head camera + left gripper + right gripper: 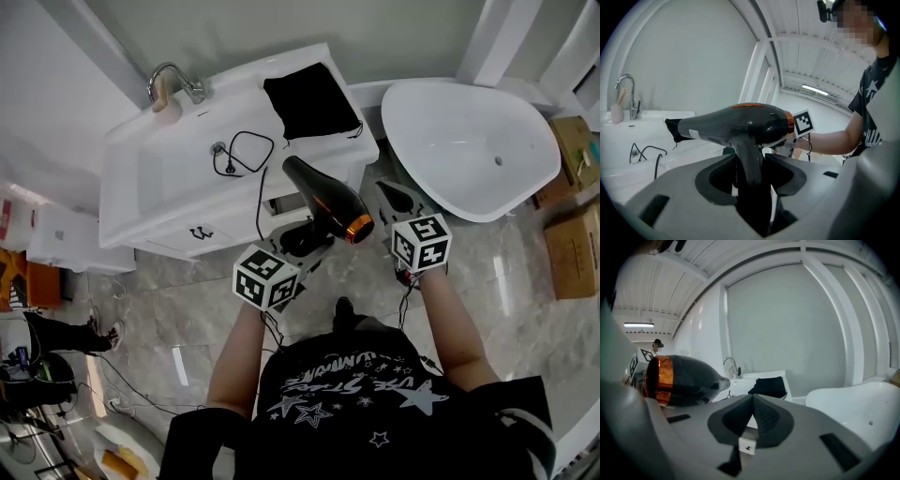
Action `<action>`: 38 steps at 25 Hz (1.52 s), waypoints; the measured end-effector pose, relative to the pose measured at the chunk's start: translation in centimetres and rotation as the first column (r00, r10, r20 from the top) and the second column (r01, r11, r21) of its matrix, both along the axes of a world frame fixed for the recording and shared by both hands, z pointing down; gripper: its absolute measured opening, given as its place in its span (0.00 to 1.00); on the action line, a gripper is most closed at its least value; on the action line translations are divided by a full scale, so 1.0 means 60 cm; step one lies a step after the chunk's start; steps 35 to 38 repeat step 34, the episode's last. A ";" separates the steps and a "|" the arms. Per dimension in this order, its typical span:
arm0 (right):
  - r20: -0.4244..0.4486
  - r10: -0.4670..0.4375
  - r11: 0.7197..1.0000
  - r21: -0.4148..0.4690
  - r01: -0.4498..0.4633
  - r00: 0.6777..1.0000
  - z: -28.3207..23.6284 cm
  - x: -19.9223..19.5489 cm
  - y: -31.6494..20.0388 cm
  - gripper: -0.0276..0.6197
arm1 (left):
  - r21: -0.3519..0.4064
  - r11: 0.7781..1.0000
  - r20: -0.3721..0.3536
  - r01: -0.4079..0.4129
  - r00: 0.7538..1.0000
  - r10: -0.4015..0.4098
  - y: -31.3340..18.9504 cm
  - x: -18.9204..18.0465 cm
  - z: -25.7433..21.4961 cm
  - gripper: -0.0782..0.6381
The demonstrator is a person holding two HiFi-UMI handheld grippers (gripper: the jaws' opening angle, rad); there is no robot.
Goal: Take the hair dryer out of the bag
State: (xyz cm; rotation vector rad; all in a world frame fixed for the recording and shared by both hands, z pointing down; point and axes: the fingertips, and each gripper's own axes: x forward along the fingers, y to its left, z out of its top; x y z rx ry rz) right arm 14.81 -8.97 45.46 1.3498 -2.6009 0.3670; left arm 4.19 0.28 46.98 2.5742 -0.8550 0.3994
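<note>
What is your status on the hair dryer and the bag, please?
Left gripper shut on hair dryer handle; dryer clear of black bag on counter. Right gripper shut, empty. Cord trails to counter, nothing blocking.

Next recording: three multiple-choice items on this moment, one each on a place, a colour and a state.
1. Where does the black bag lie? A on a chair; B on the vanity top; C in a basket.
2. What colour is the ring on the hair dryer? A orange; B blue; C green.
3. How is the right gripper? A shut on the bag; B open; C shut, empty.
B, it lies flat on the white top; A, the band at its end is orange; C, the jaws meet with nothing between.
</note>
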 end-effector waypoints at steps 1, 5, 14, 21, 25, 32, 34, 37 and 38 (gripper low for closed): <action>0.003 0.006 1.000 -0.001 -0.006 1.000 -0.001 -0.005 0.008 0.05 | 0.001 1.000 -0.009 0.001 1.000 -0.001 0.005 -0.007 -0.002 0.39; -0.007 0.030 1.000 -0.005 -0.030 1.000 0.000 -0.022 0.042 0.05 | 0.006 1.000 -0.042 0.007 0.999 -0.007 0.025 -0.038 -0.010 0.39; -0.025 0.069 0.997 -0.030 -0.070 0.997 0.009 -0.043 0.123 0.05 | -0.011 1.000 -0.085 -0.006 0.996 0.005 0.082 -0.079 -0.005 0.39; -0.031 0.108 0.993 -0.033 -0.109 0.994 0.010 -0.053 0.182 0.05 | -0.020 0.999 -0.111 -0.045 0.993 0.043 0.126 -0.089 -0.007 0.39; -0.038 0.131 0.991 -0.026 -0.132 0.991 0.008 -0.052 0.214 0.05 | 0.000 0.997 -0.105 -0.071 0.992 0.070 0.145 -0.092 -0.011 0.39; -0.037 0.149 0.989 -0.013 -0.150 0.988 0.001 -0.054 0.256 0.05 | 0.020 0.995 -0.108 -0.094 0.990 0.096 0.173 -0.094 -0.021 0.39; -0.033 0.151 0.988 -0.007 -0.152 0.988 -0.003 -0.056 0.265 0.05 | 0.023 0.995 -0.109 -0.096 0.989 0.098 0.180 -0.094 -0.022 0.39; -0.033 0.151 0.988 -0.007 -0.152 0.988 -0.003 -0.056 0.265 0.05 | 0.023 0.995 -0.109 -0.096 0.989 0.098 0.180 -0.094 -0.022 0.39; -0.033 0.151 0.988 -0.007 -0.152 0.988 -0.003 -0.056 0.265 0.05 | 0.023 0.995 -0.109 -0.096 0.989 0.098 0.180 -0.094 -0.022 0.39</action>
